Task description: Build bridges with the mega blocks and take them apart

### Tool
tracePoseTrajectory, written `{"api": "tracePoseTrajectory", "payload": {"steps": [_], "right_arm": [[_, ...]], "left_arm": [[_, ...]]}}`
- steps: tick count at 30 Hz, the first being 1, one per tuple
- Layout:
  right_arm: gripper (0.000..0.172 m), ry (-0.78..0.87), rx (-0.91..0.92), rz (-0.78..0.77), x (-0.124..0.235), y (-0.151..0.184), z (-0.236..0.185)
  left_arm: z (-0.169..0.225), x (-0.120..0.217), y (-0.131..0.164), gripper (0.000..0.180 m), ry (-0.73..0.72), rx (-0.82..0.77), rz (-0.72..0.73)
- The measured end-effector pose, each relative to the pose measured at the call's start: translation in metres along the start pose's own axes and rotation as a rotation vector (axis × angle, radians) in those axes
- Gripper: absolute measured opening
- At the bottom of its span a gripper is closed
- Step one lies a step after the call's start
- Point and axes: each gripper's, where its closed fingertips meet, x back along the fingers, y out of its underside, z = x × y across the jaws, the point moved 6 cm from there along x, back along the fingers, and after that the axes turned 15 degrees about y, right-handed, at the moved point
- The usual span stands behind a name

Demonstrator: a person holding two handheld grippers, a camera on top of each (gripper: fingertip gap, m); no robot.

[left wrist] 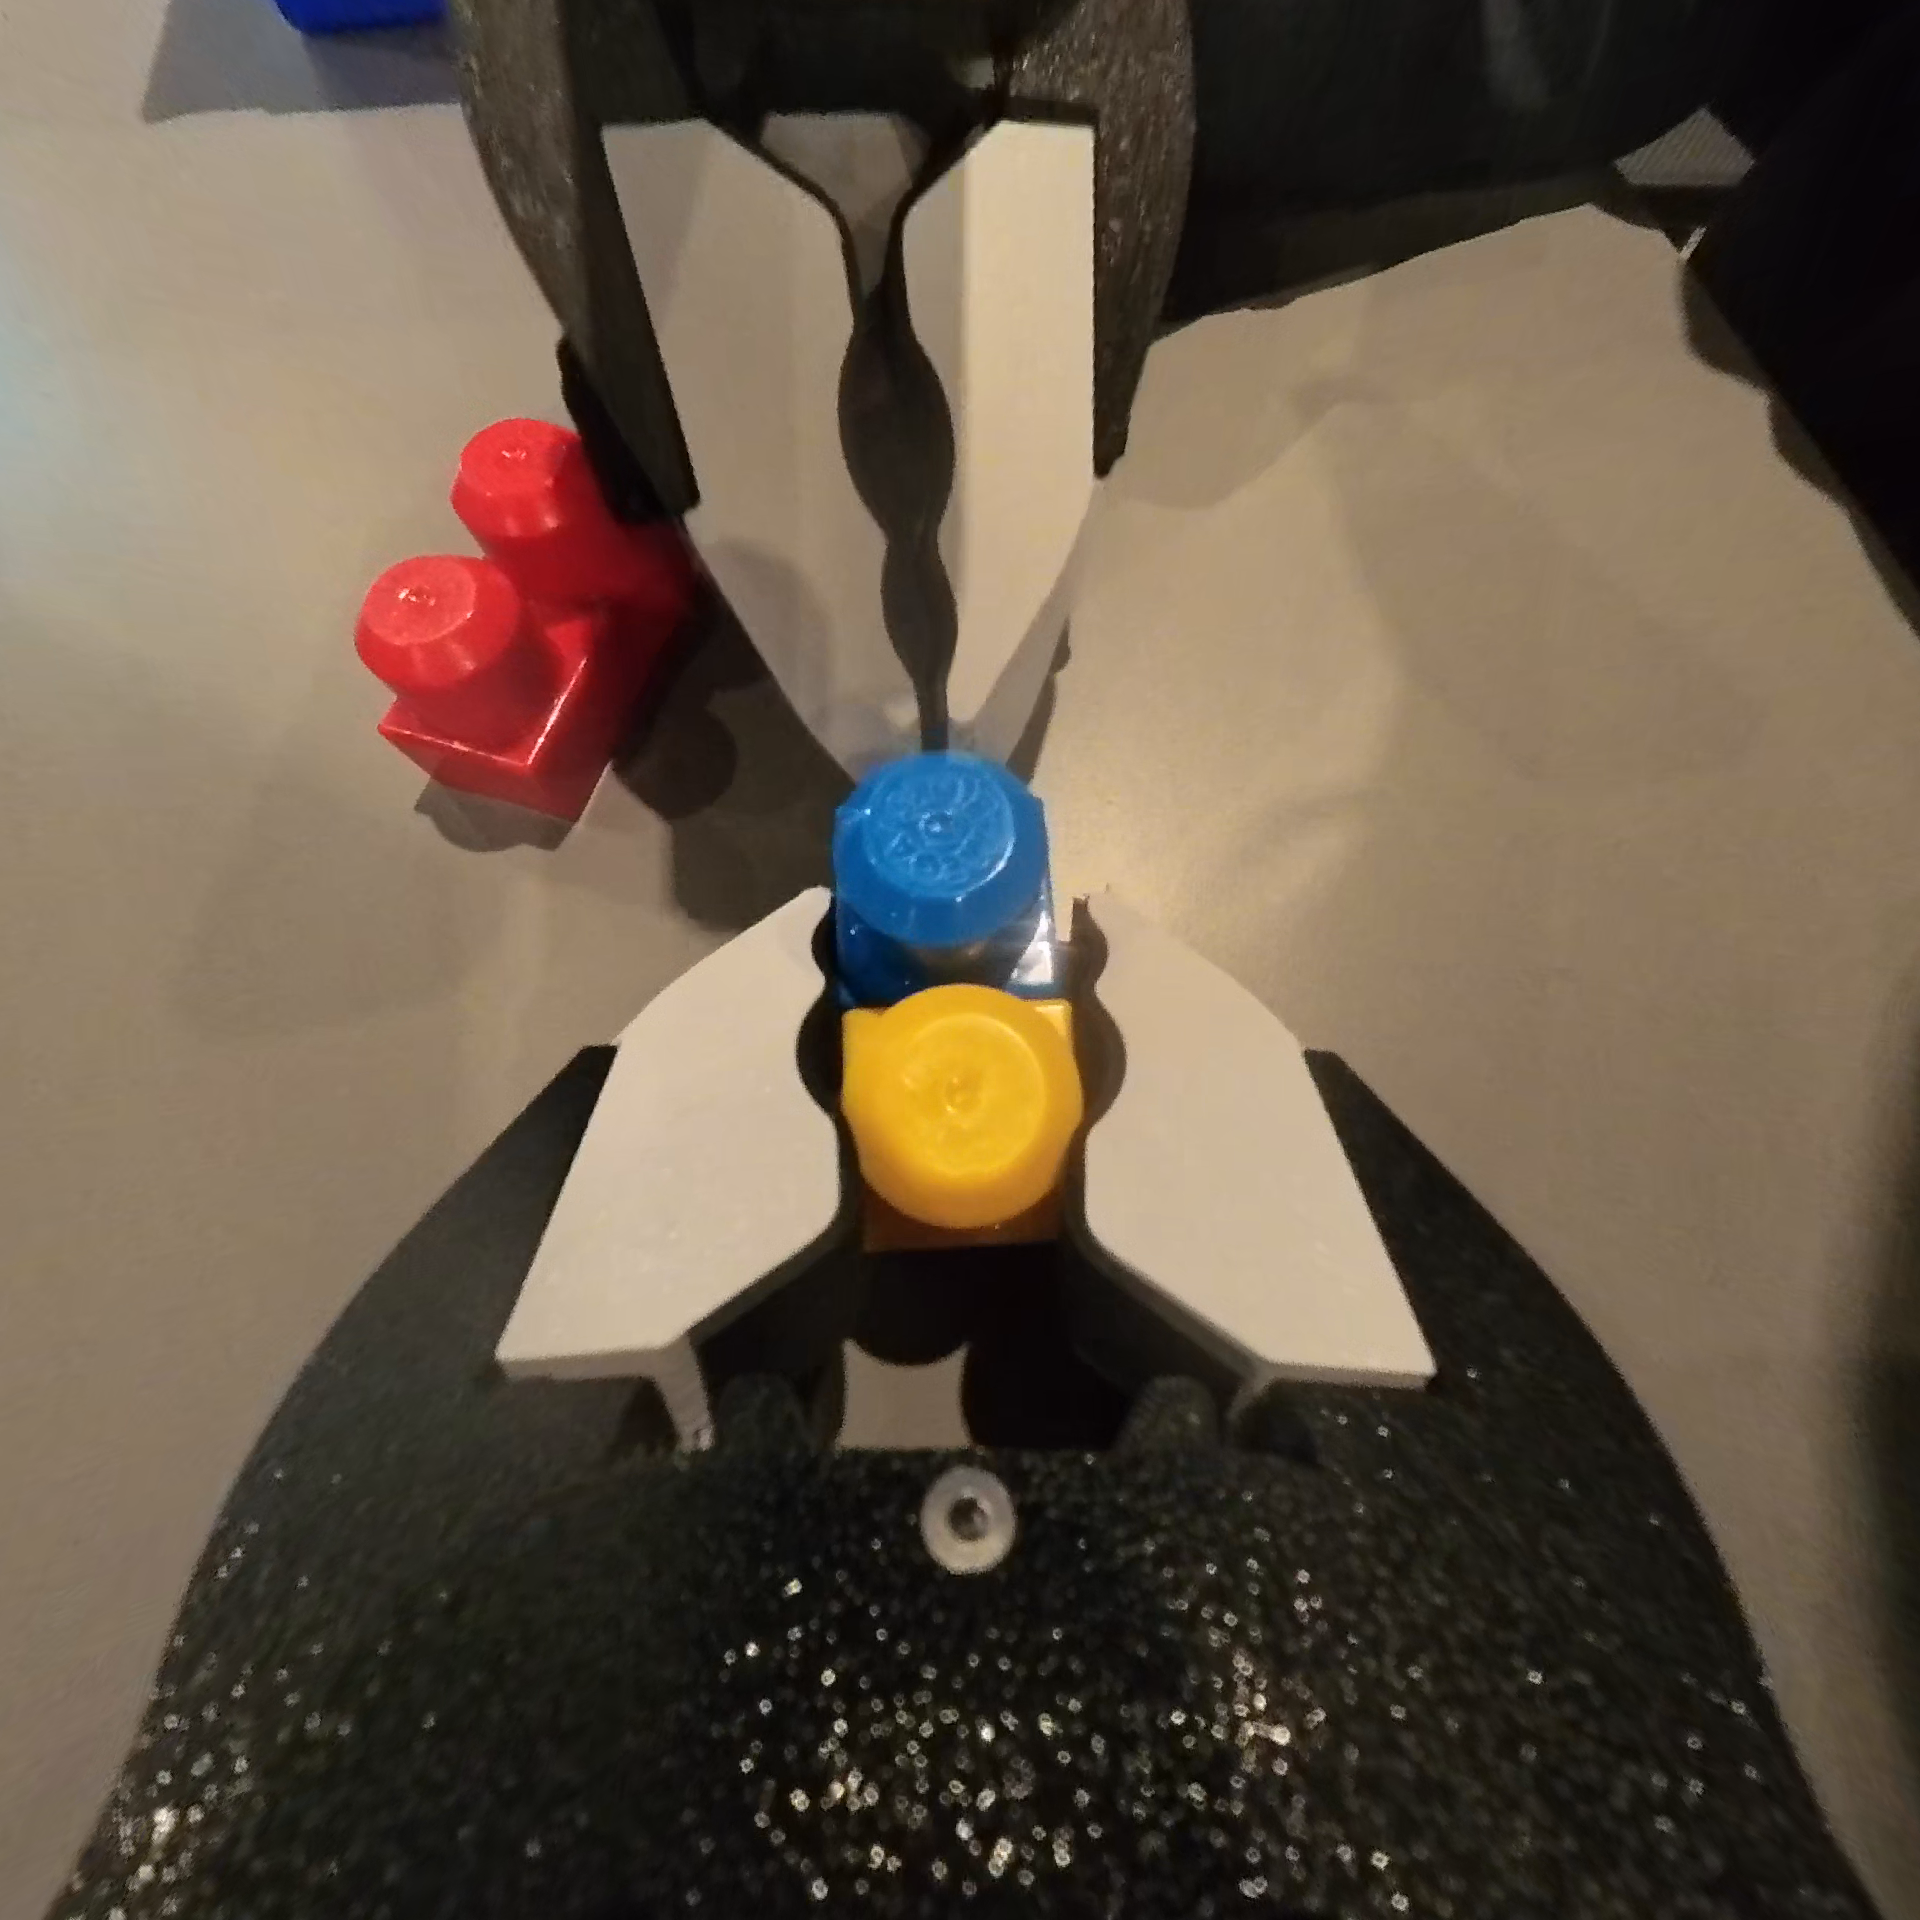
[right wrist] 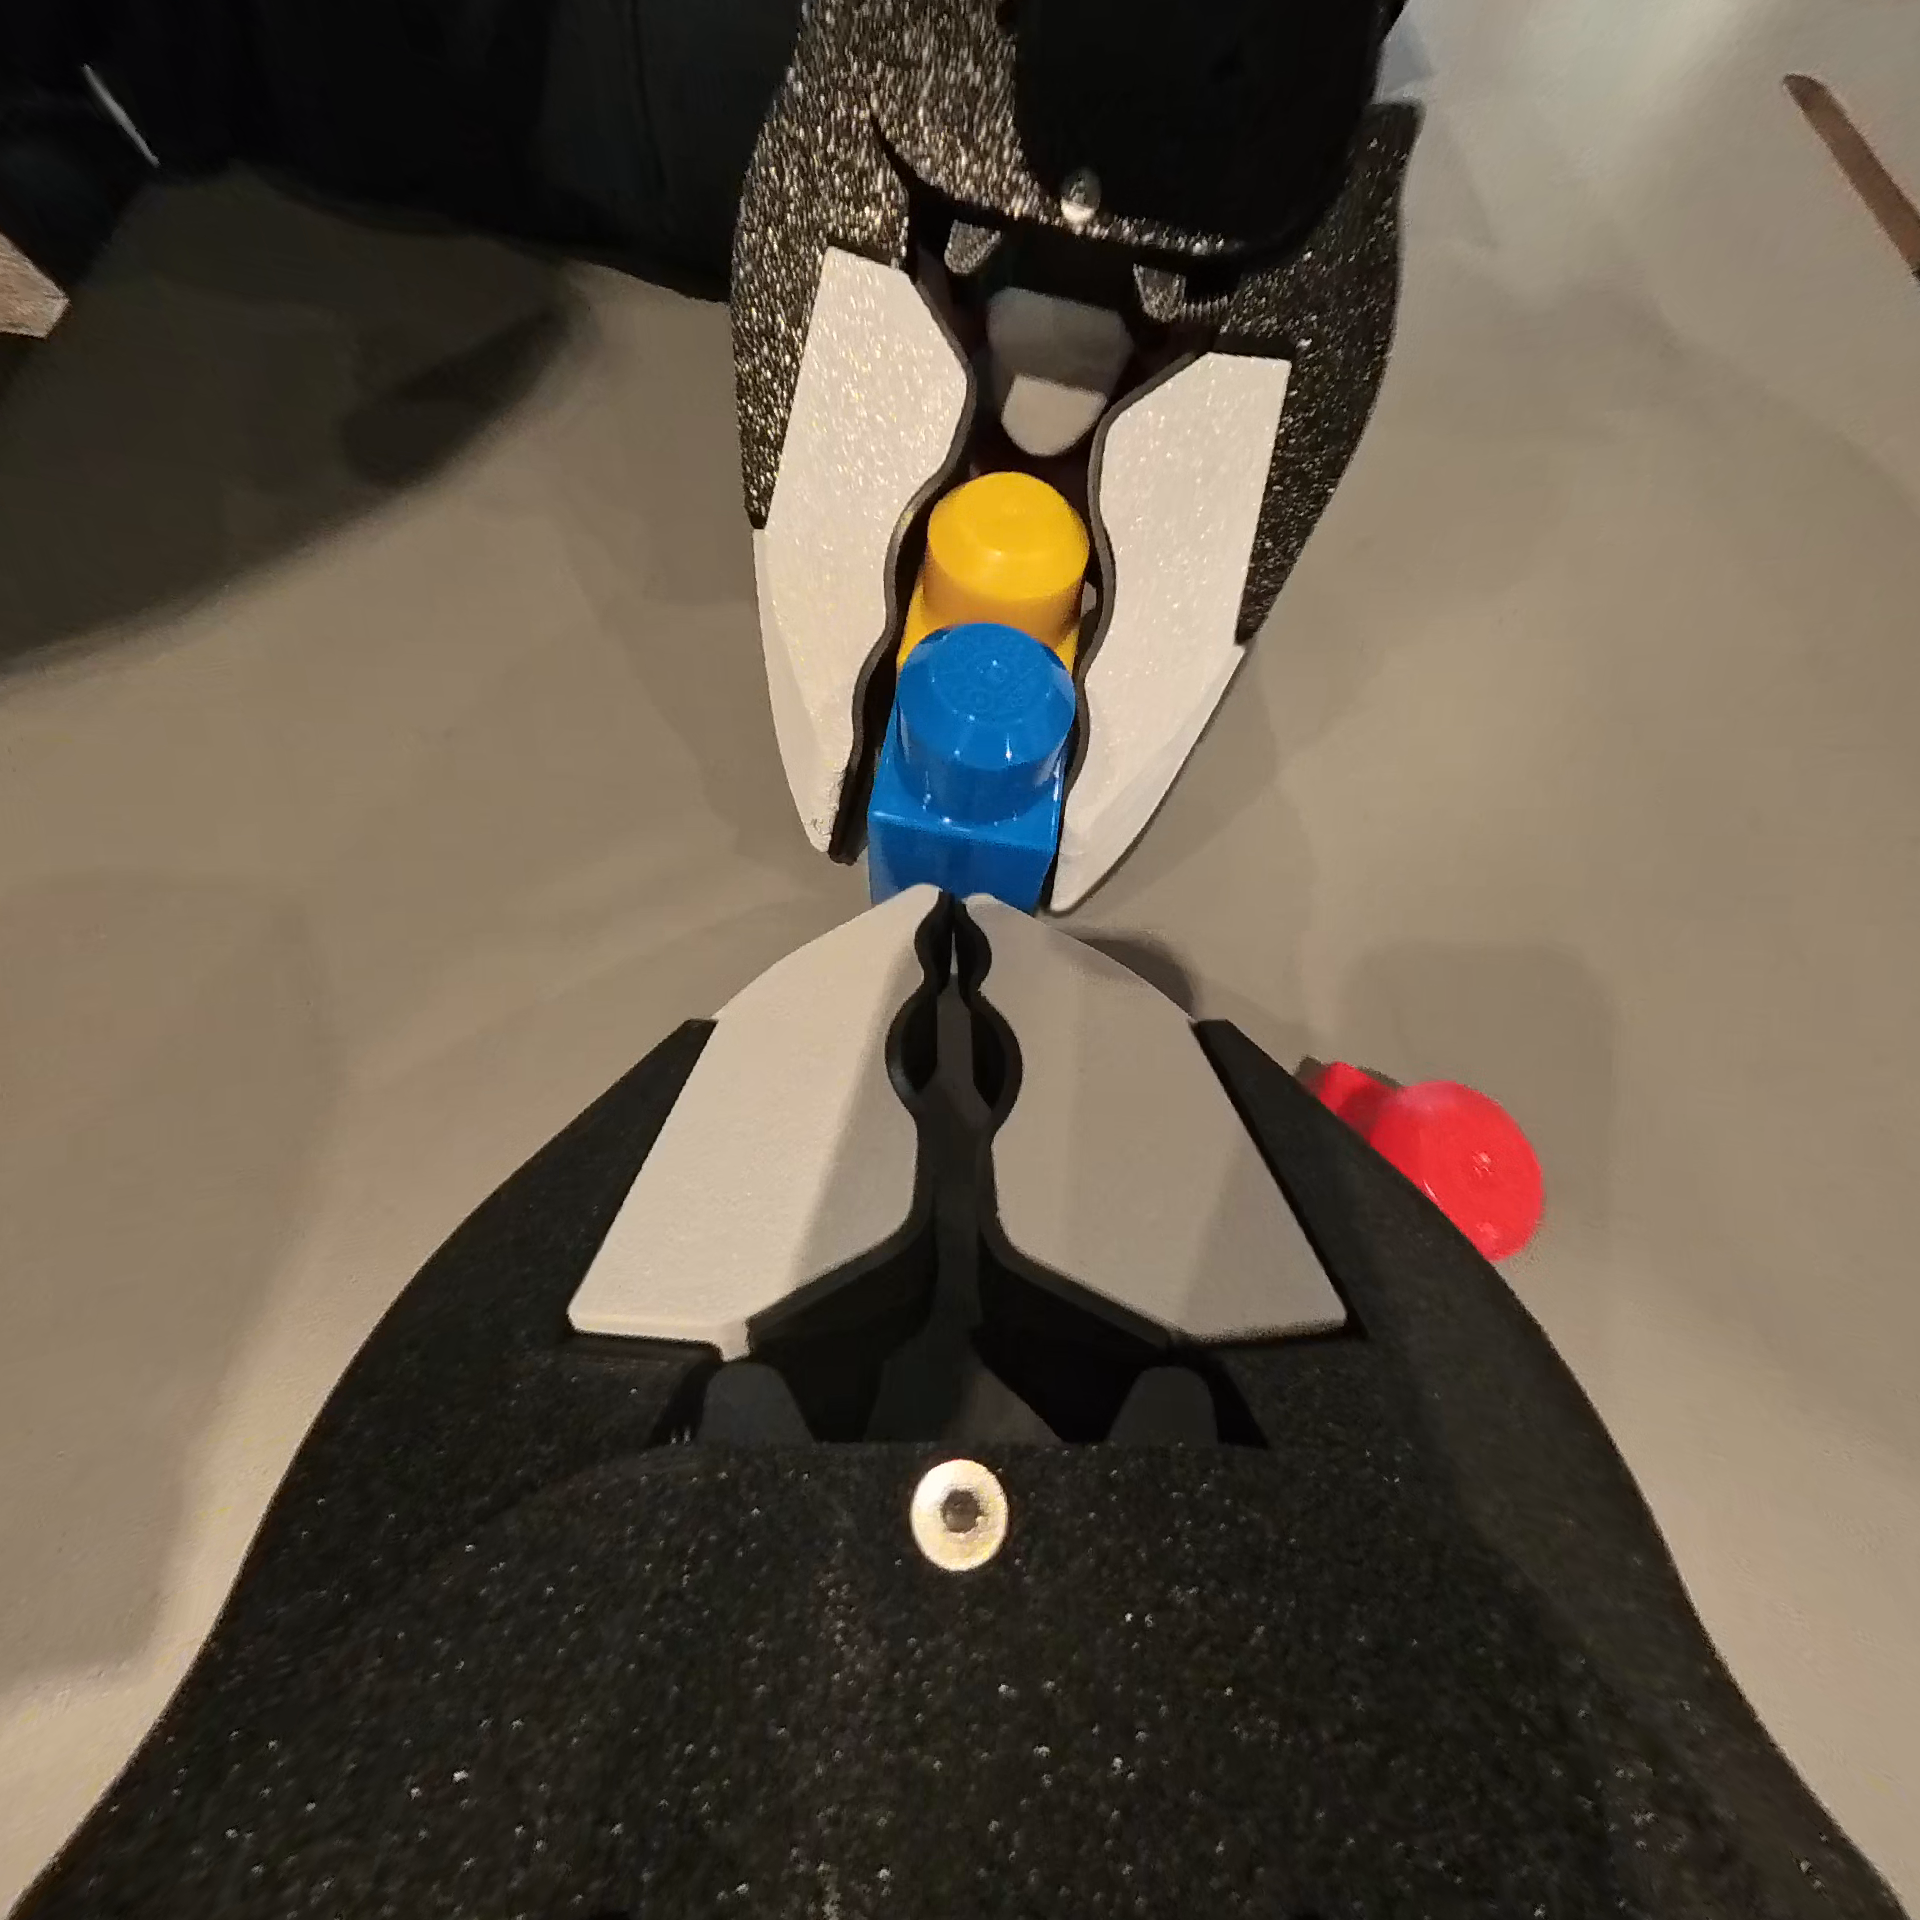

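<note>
My left gripper [left wrist: 945, 930] is shut on a blue one-stud block [left wrist: 940, 847] and a yellow one-stud block [left wrist: 956, 1112] side by side, the yellow one deeper between the fingers. Both blocks, the blue [right wrist: 971, 769] and the yellow [right wrist: 1003, 556], show in the right wrist view inside the left gripper [right wrist: 956, 868]. My right gripper [right wrist: 951, 909] is shut with nothing between its pads, and its tips touch the blue block's near side. It also shows from the front in the left wrist view [left wrist: 935, 727]. A red two-stud block [left wrist: 520, 644] lies on the grey table, beside the right gripper [right wrist: 1455, 1164].
The grey table top [left wrist: 1455, 727] lies under both grippers. A blue object [left wrist: 332, 10] sits at the far edge. Dark shapes fill the far side [right wrist: 416, 104]. A thin brown strip [right wrist: 1860, 166] lies at the upper right. The grippers are tip to tip, or close to it.
</note>
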Motion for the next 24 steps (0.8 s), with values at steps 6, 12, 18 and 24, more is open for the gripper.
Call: {"api": "tracePoseTrajectory", "payload": {"steps": [6,12,18,24], "right_arm": [[0.000,0.040,-0.042,0.060,0.021,-0.002,0.007],[0.000,0.097,-0.062,0.099,0.039,-0.001,0.016],[0.000,0.141,-0.080,0.146,0.051,-0.004,0.023],[0.000,0.132,-0.087,0.145,0.052,-0.003,0.023]], "left_arm": [[0.000,0.000,0.000,0.040,-0.009,0.005,0.001],[0.001,0.001,0.000,0.040,-0.028,-0.001,0.002],[-0.001,0.021,-0.008,0.040,-0.062,0.008,0.062],[0.001,0.020,-0.001,0.040,-0.022,0.012,0.058]]}}
